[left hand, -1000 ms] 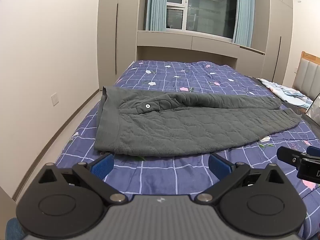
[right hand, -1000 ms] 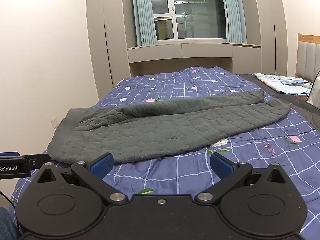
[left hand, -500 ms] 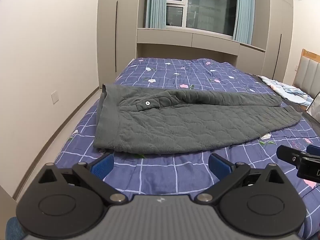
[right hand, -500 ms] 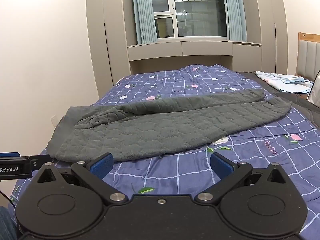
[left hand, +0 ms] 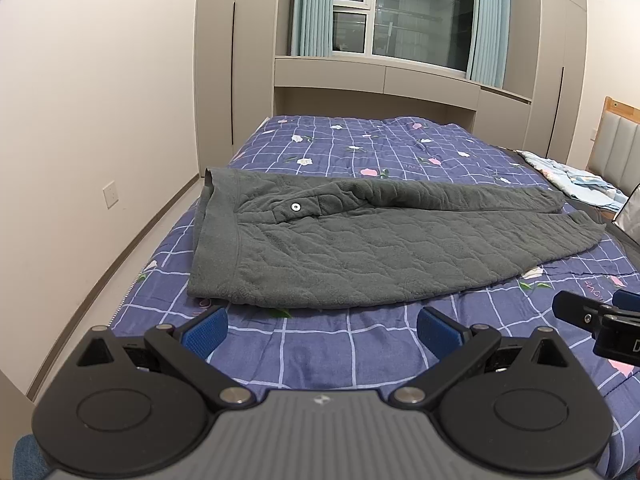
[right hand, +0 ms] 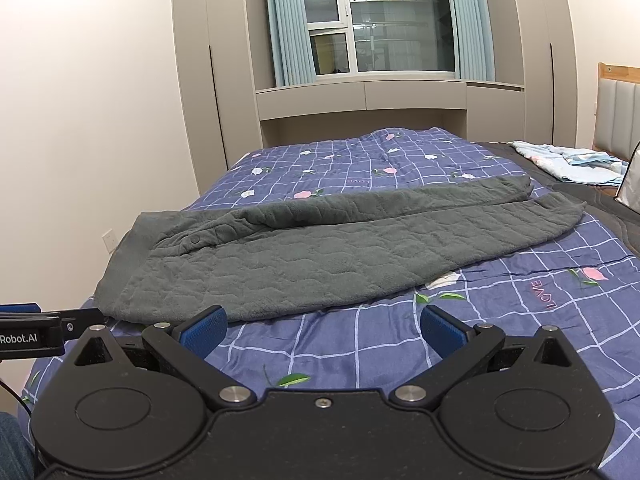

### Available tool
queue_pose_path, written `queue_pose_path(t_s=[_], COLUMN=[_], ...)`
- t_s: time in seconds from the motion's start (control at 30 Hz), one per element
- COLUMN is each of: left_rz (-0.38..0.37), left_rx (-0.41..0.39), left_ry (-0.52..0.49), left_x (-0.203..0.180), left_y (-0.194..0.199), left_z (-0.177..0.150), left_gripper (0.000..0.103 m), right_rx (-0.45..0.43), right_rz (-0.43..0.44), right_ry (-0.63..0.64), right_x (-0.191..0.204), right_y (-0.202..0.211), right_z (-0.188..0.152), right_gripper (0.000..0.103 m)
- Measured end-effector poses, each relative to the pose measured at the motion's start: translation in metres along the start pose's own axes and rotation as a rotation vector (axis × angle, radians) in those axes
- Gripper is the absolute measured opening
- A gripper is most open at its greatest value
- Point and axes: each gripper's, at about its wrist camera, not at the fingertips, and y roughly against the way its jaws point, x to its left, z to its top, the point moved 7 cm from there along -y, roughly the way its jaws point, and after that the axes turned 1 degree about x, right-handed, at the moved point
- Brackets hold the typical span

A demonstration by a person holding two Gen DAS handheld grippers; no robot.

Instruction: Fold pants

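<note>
Dark grey quilted pants [left hand: 360, 248] lie on the bed, folded lengthwise with one leg on the other, waistband to the left and cuffs to the right. They also show in the right wrist view [right hand: 320, 256]. My left gripper [left hand: 322, 326] is open and empty, held above the bedspread just short of the pants' near edge. My right gripper [right hand: 322, 324] is open and empty, likewise just short of the near edge. The right gripper's side shows in the left wrist view [left hand: 600, 320].
The bed has a purple checked floral bedspread [left hand: 360, 360]. A light blue cloth [right hand: 576, 162] lies at the far right by the headboard [right hand: 616, 116]. A wall [left hand: 80, 120] and floor strip run along the bed's left side. Cabinets and a window stand behind.
Both grippers have tilted up and drawn back slightly, so the pants sit a little lower in view. The pants have not moved, and both grippers stay open.
</note>
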Motion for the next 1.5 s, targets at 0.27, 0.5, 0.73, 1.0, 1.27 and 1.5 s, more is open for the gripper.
queue_pose_path(t_s=[0.27, 0.5, 0.73, 1.0, 1.27, 1.5], left_rz=[0.000, 0.001, 0.001, 0.001, 0.002, 0.002], left_rx=[0.001, 0.001, 0.003, 0.010, 0.019, 0.031], left_ry=[0.000, 0.000, 0.000, -0.001, 0.000, 0.003], left_x=[-0.0003, -0.0002, -0.0010, -0.0025, -0.0026, -0.0018], left_y=[-0.0001, -0.0003, -0.0002, -0.0032, -0.0062, -0.0095], left_z=[-0.0003, -0.0005, -0.0006, -0.0057, -0.0067, -0.0070], left_gripper=[0.103, 0.103, 0.103, 0.103, 0.103, 0.103], right_rx=[0.001, 0.007, 0.009, 0.013, 0.022, 0.025], right_rz=[-0.002, 0.002, 0.006, 0.007, 0.010, 0.009], right_ry=[0.000, 0.001, -0.001, -0.002, -0.003, -0.005], right_x=[-0.0004, 0.0002, -0.0012, -0.0010, -0.0019, -0.0023], right_y=[0.0007, -0.0008, -0.0006, -0.0014, -0.0032, -0.0033], right_z=[0.0001, 0.0013, 0.0010, 0.0006, -0.0015, -0.0018], right_gripper=[0.103, 0.103, 0.103, 0.103, 0.103, 0.103])
